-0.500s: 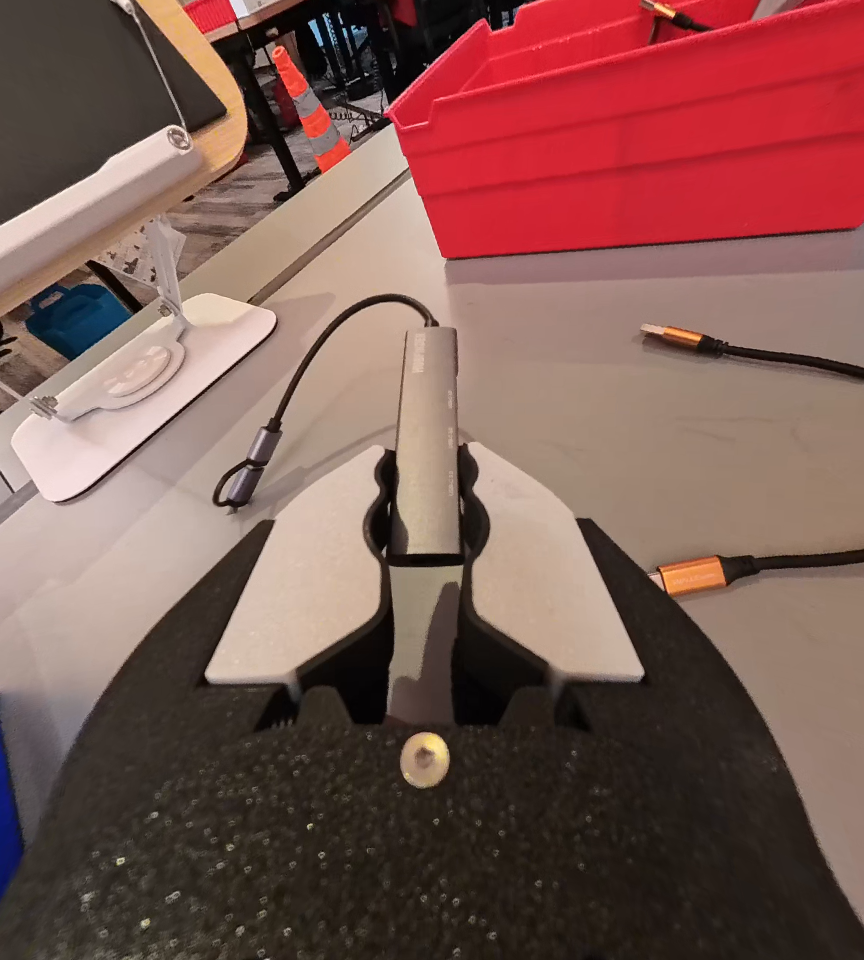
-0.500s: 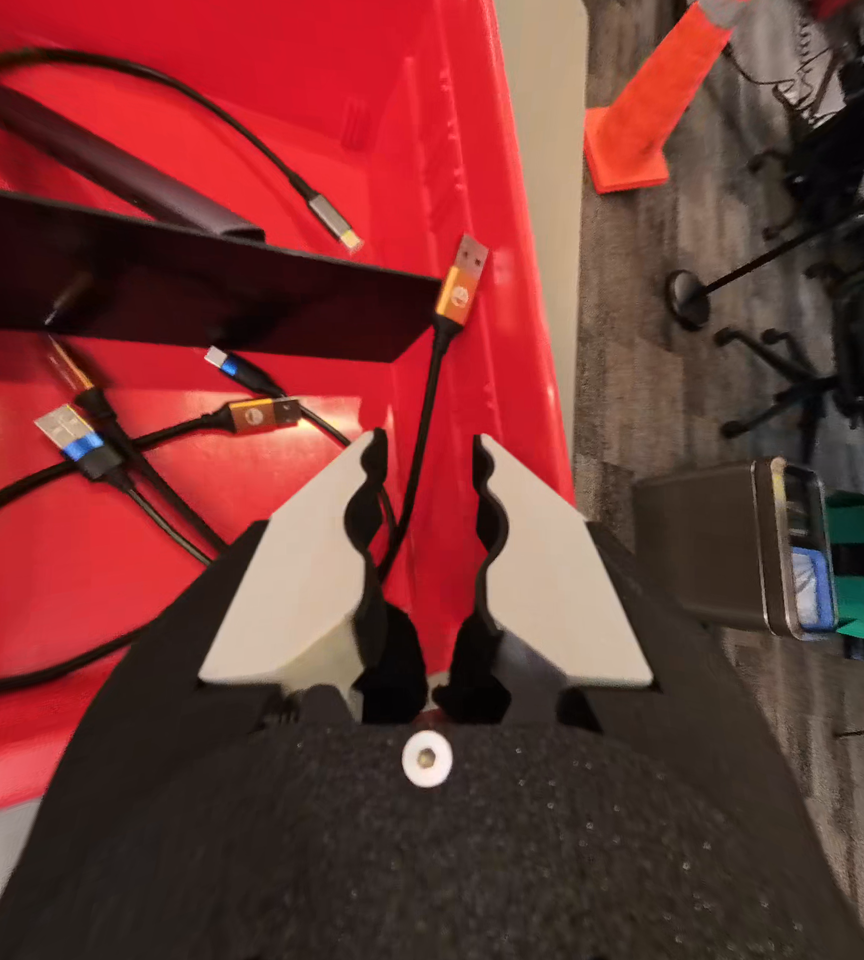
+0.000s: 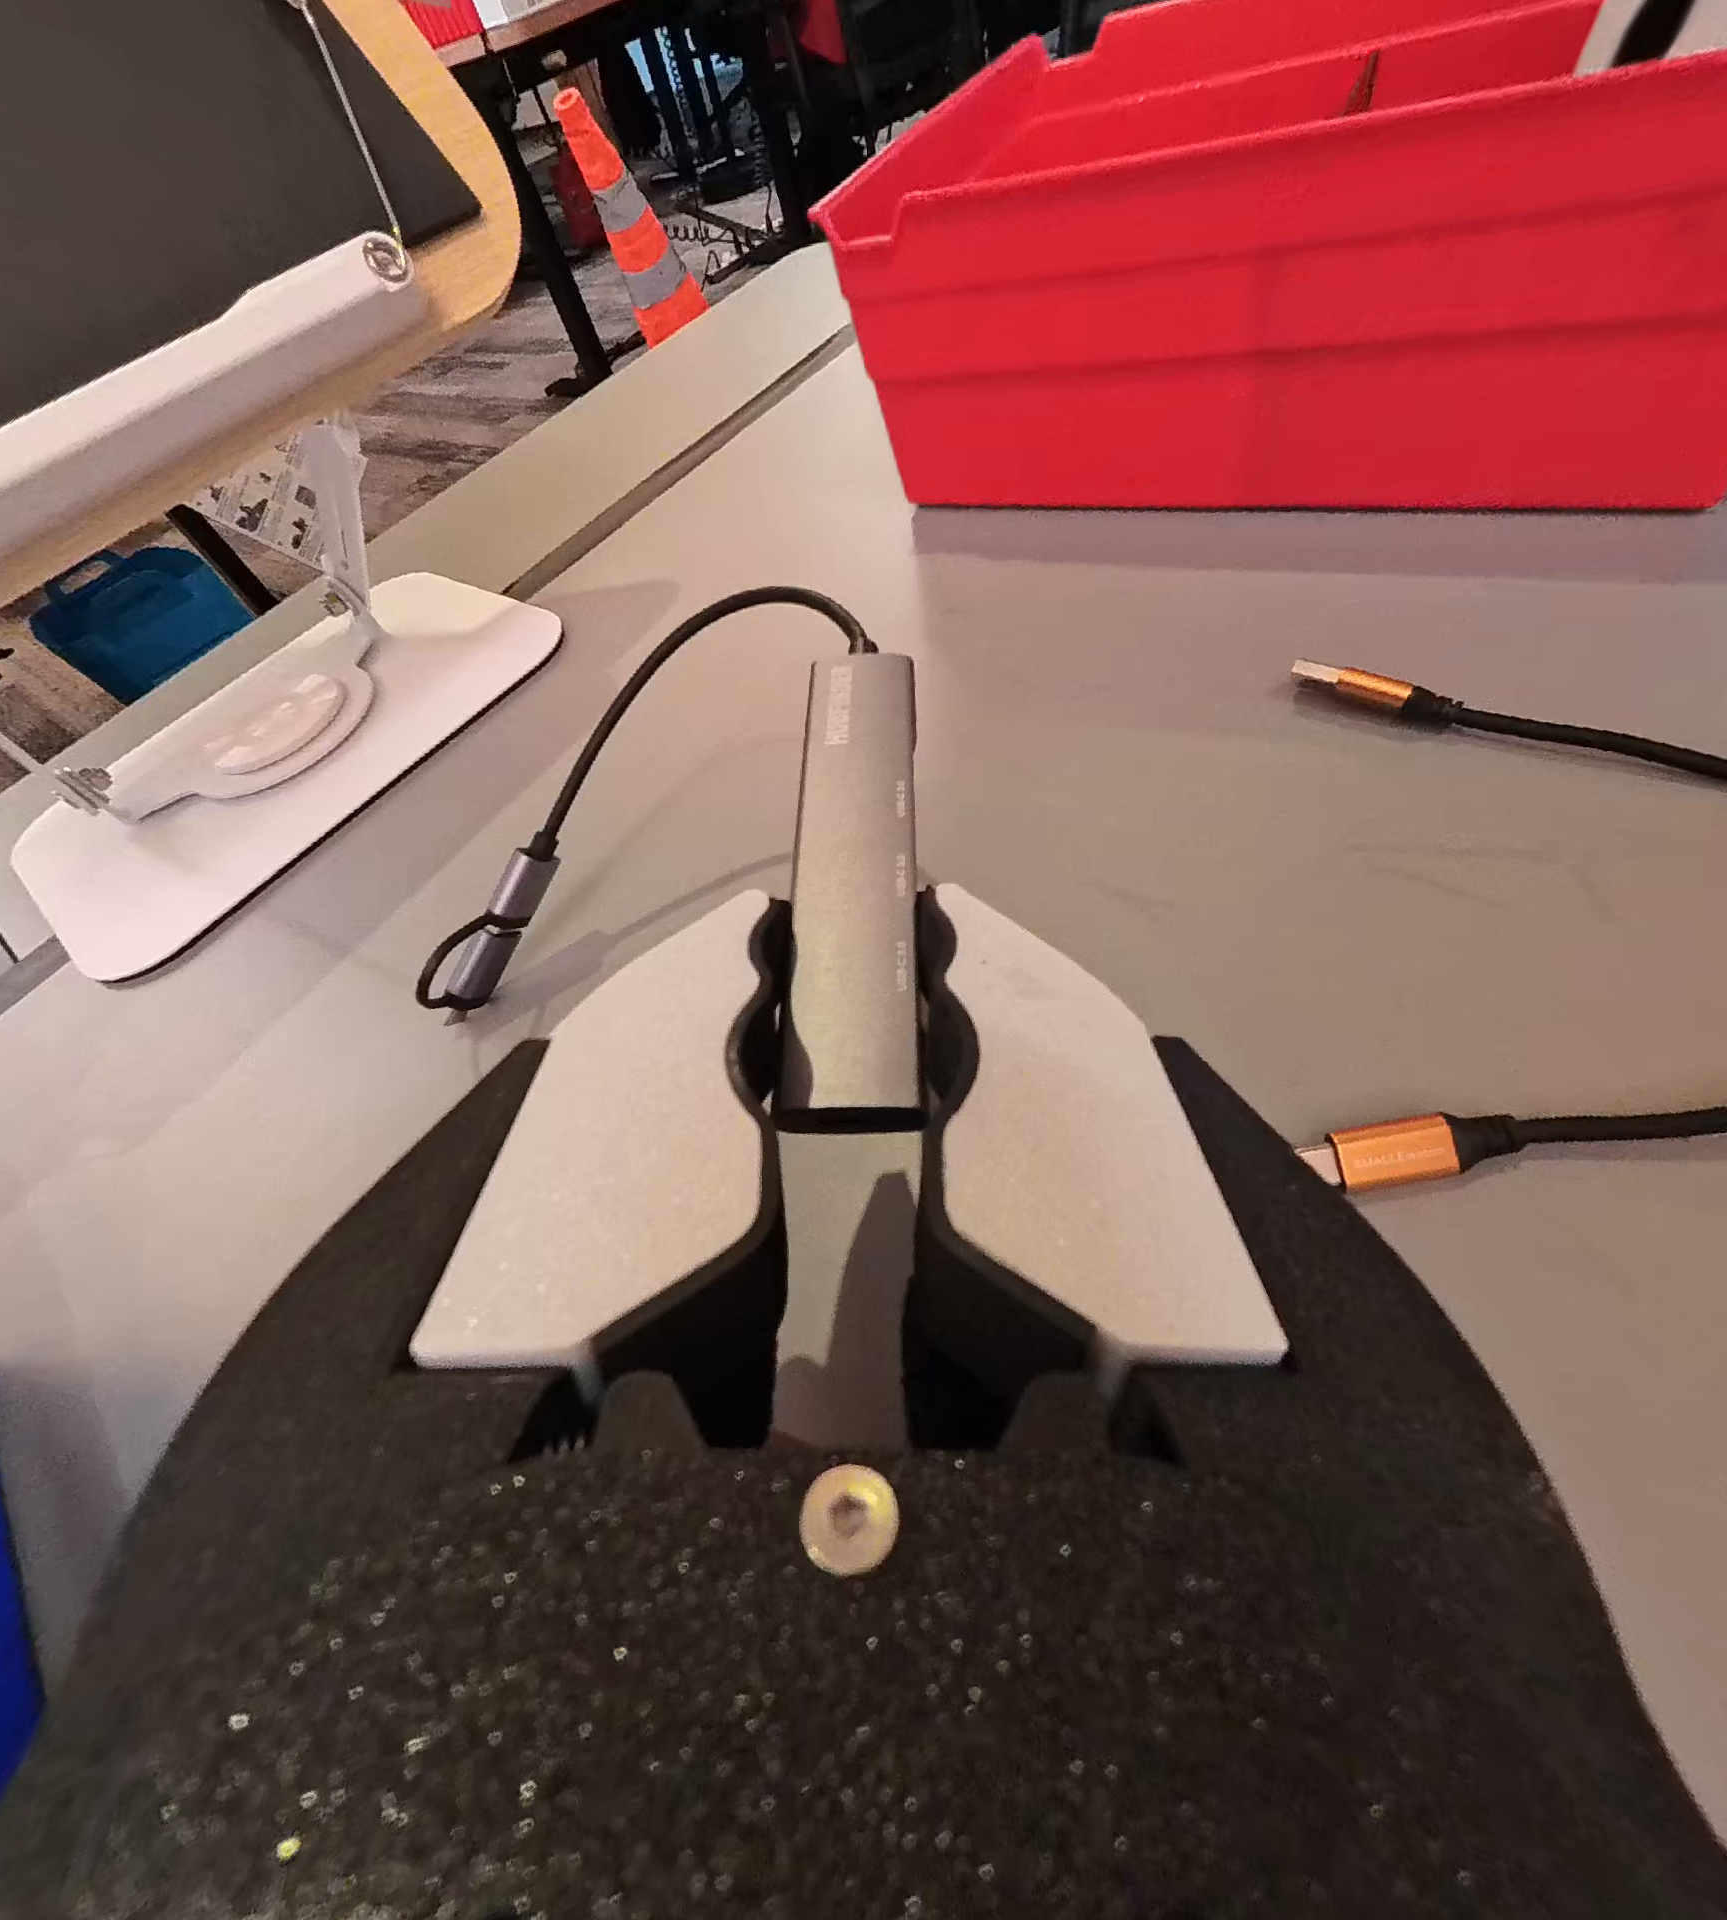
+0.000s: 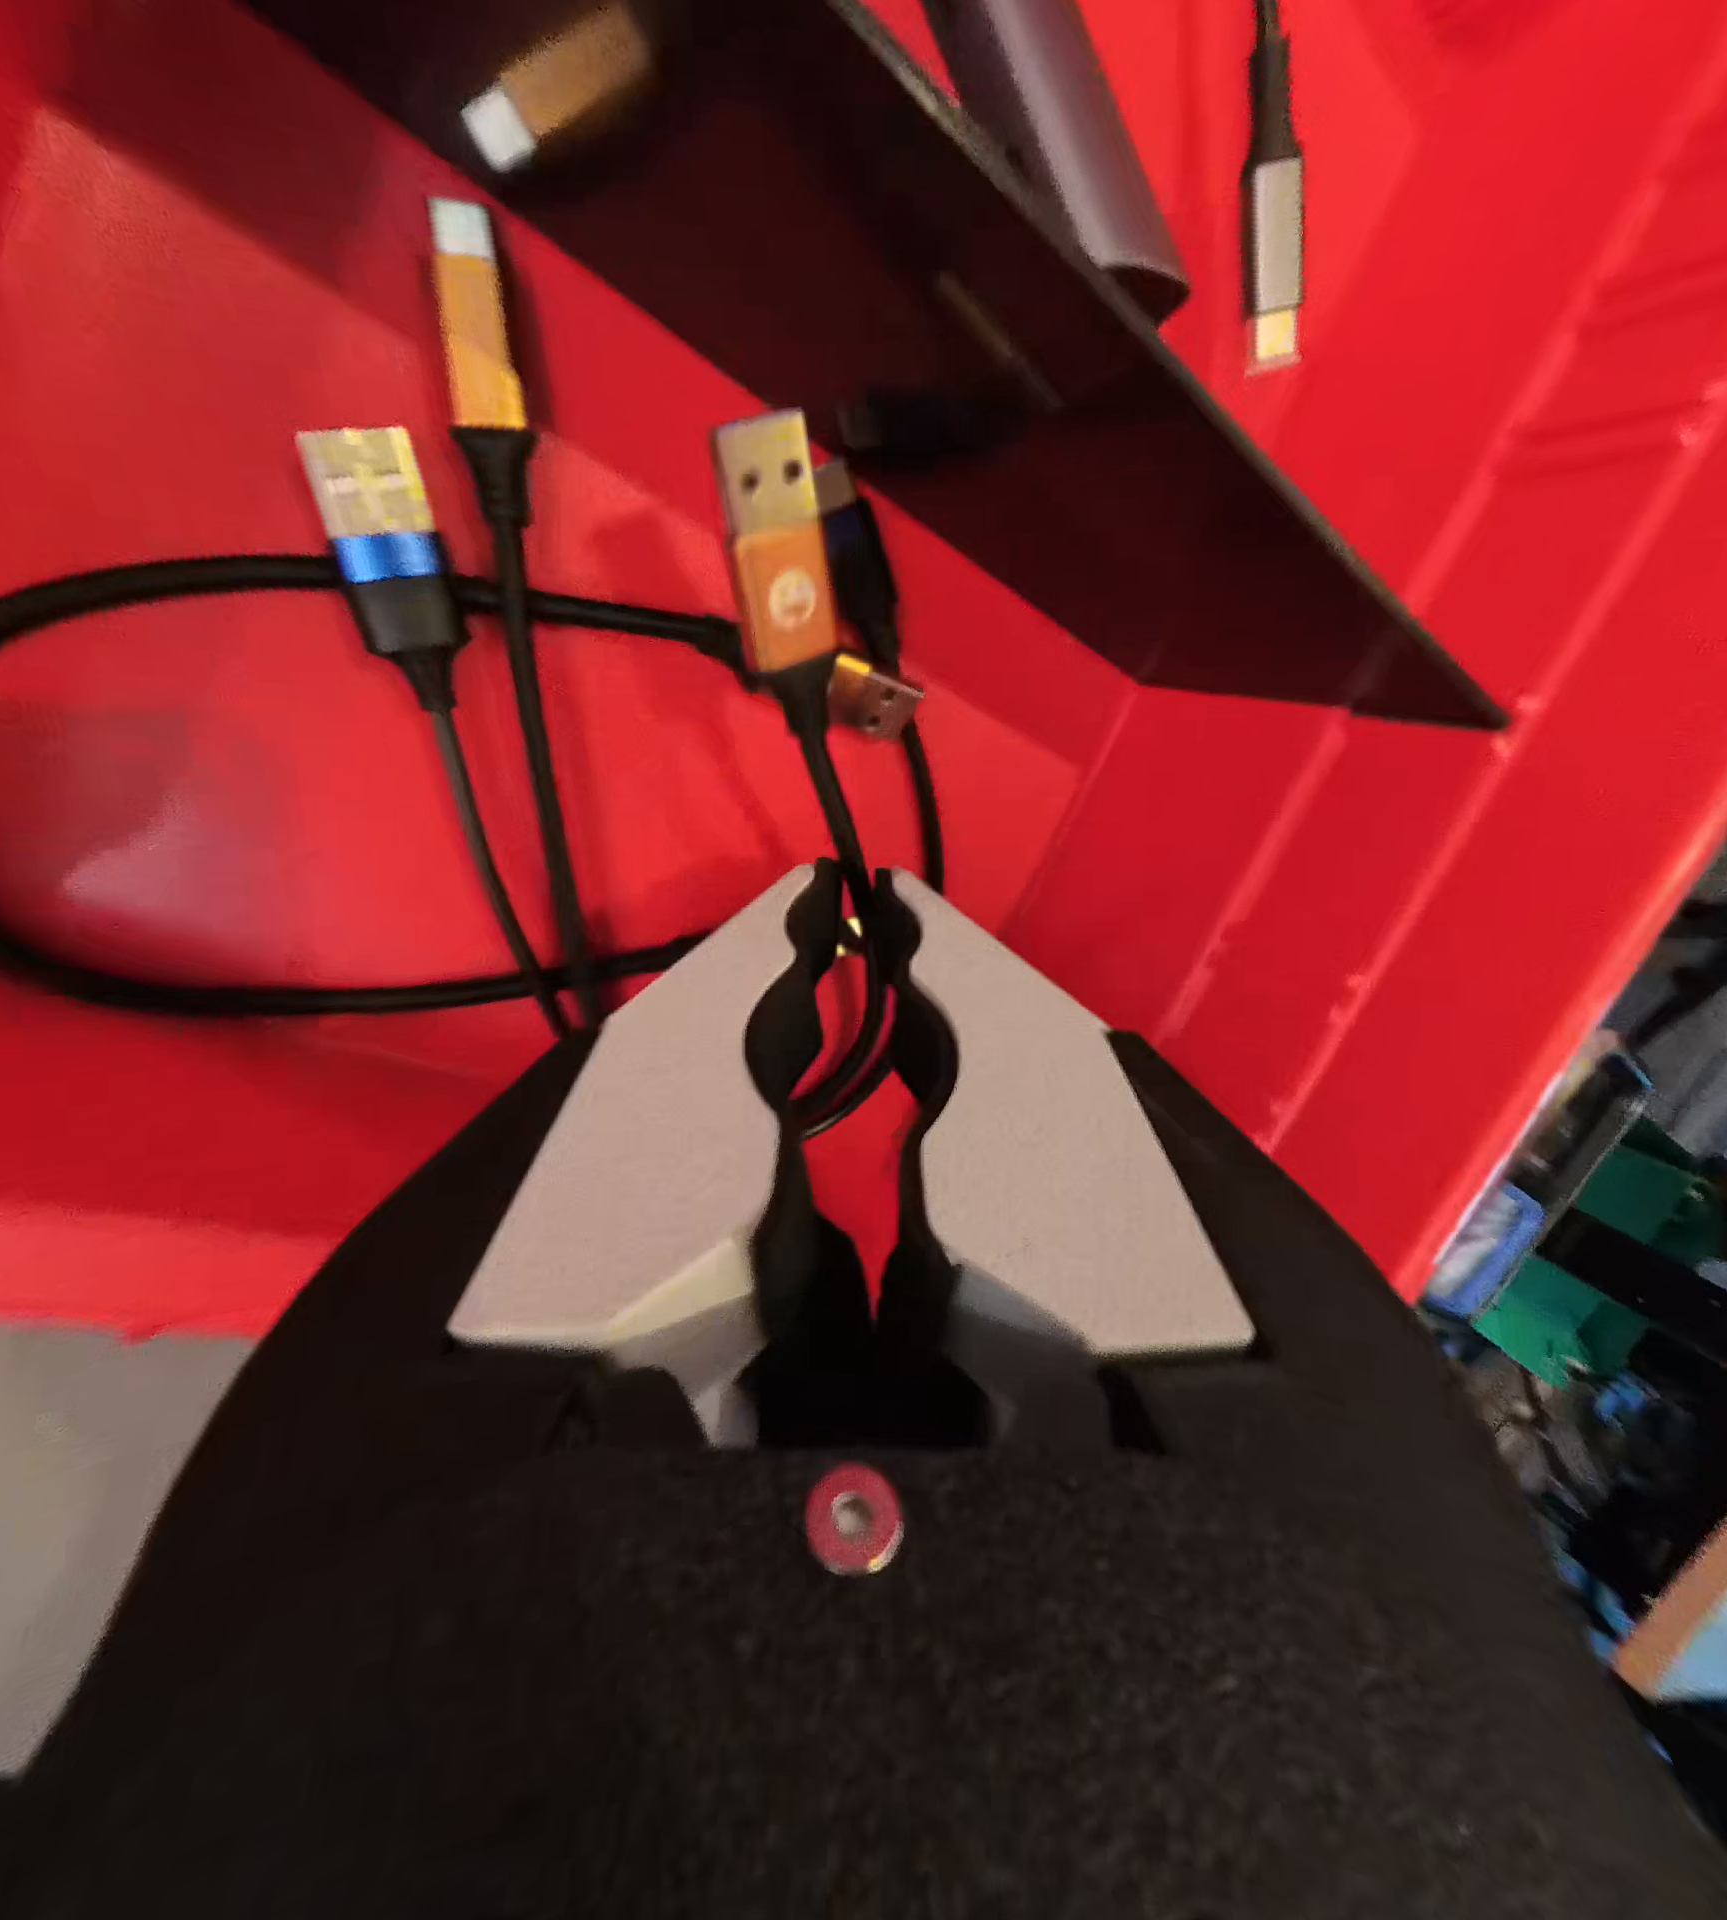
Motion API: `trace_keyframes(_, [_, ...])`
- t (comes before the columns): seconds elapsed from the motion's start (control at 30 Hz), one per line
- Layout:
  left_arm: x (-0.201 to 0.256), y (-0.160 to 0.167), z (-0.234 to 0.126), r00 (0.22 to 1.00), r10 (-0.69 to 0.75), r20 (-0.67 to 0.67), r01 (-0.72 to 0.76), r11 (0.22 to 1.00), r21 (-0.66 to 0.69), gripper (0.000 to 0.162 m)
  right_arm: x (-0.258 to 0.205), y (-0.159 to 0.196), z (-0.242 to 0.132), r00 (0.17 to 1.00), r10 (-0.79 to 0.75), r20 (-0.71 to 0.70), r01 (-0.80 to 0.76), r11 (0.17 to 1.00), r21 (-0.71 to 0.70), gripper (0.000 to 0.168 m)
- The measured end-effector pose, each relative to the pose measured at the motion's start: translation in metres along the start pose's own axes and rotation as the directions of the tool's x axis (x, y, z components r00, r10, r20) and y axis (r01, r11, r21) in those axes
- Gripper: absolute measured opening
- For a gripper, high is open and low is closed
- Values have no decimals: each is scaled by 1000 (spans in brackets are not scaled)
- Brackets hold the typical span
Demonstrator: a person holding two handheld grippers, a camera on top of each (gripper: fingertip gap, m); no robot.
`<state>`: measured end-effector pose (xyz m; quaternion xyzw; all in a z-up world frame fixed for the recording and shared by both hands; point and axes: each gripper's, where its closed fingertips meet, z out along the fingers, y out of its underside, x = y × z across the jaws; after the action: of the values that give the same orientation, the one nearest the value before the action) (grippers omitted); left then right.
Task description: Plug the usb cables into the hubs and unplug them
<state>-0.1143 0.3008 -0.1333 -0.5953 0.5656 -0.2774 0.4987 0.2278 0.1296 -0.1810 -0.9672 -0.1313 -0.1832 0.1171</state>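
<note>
1. Left tool (image 3: 854, 914) is clamping the near end of a grey USB hub (image 3: 854, 883); hub is sticking straight out ahead, over the grey bench (image 3: 1254, 935).
2. Hub's short black lead (image 3: 630, 707) is looping round to the left, its grey plug (image 3: 490, 935) hanging down just off the bench or touching it, cannot tell which.
3. Two black cables with orange plugs are lying on the bench to the right: far one (image 3: 1358, 689), near one (image 3: 1389, 1151) just beside the tool.
4. Red bin (image 3: 1306, 343) is sitting farther back on the bench; white stand base (image 3: 267, 821) is at left.
5. Right tool (image 4: 854, 894) is inside the red bin (image 4: 1306, 831), tips pinching the black cord of an orange USB cable (image 4: 786, 592); plug is pointing away from the tool.
6. Blue-collared plug (image 4: 381, 540) and another orange plug (image 4: 480, 332) are lying to its left on the bin floor; black divider (image 4: 1098, 468) is crossing above.
</note>
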Motion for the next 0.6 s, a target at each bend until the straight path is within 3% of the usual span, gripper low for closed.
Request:
trace_keyframes(0.07, [0,0,0,1000,4,4,-4,1000,-1,23,9,1,10,998,-11,-62,7,998,-56,24])
trace_keyframes(0.13, [-1,-1,-1,1000,0,10,-1,1000,12,23,24,1,-3,985,30,-167,-39,998,-49,37])
trace_keyframes(0.23, [-4,-3,-4,1000,-15,11,15,999,28,23,15,-23,-65,956,179,-231,-136,973,188,37])
trace_keyframes(0.3, [-6,-1,-4,1000,-20,12,20,1000,23,23,-26,-58,-114,967,228,-113,-155,881,448,35])
trace_keyframes(0.37, [-8,-1,-4,999,-31,10,31,999,22,23,-105,-89,-152,978,124,169,-204,750,629,34])
trace_keyframes(0.43, [-8,-1,-4,999,-33,7,32,999,22,23,-187,-99,-164,904,4,427,-307,702,642,44])
trace_keyframes(0.47, [-7,-1,-4,1000,-30,7,30,999,22,23,-216,-97,-157,874,-3,486,-337,718,609,53])
trace_keyframes(0.6, [-5,0,-3,1000,-10,5,10,1000,13,23,-264,-75,-107,938,42,345,-234,810,538,76])
